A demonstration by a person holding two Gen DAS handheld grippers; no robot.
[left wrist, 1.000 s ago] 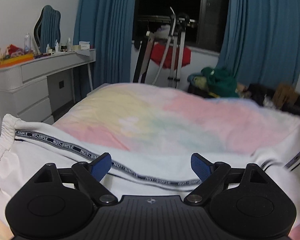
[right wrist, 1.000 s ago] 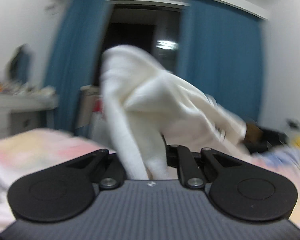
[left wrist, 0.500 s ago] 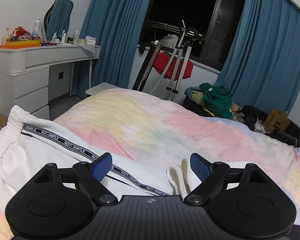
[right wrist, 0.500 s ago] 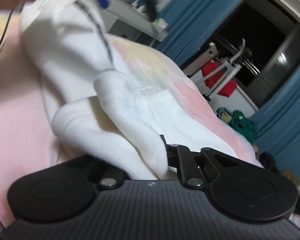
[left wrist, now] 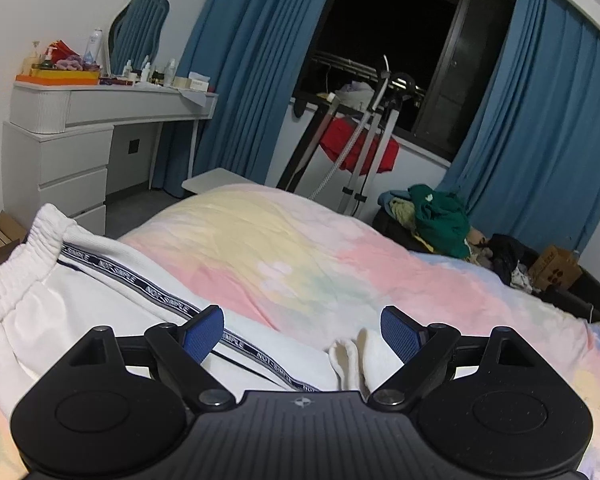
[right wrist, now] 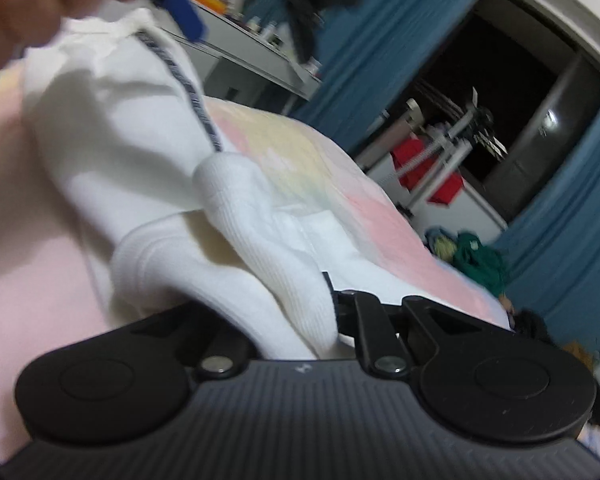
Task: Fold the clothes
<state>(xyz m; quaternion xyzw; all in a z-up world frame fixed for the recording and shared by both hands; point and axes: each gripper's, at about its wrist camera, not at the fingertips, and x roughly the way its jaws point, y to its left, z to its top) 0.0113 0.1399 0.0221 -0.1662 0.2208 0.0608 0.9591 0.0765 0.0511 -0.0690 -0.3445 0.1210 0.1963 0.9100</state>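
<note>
White trousers (left wrist: pixel 100 300) w/ lettered side stripe lie near-left on a pastel tie-dye bed (left wrist: pixel 300 252). Left tool (left wrist: pixel 302 334) gapes wide above them; right tool (right wrist: pixel 300 312) pinches their ribbed cuff. Far: blue curtains (left wrist: pixel 540 140), dark window, white counter (left wrist: pixel 100 108) left w/ bottles.

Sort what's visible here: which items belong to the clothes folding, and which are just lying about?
Job: white track pants, ribbed cuff clamped in right gripper, open left gripper, pastel bedspread.

Lying about: green clothes pile, red cloth on rack, dresser clutter, cardboard box.
</note>
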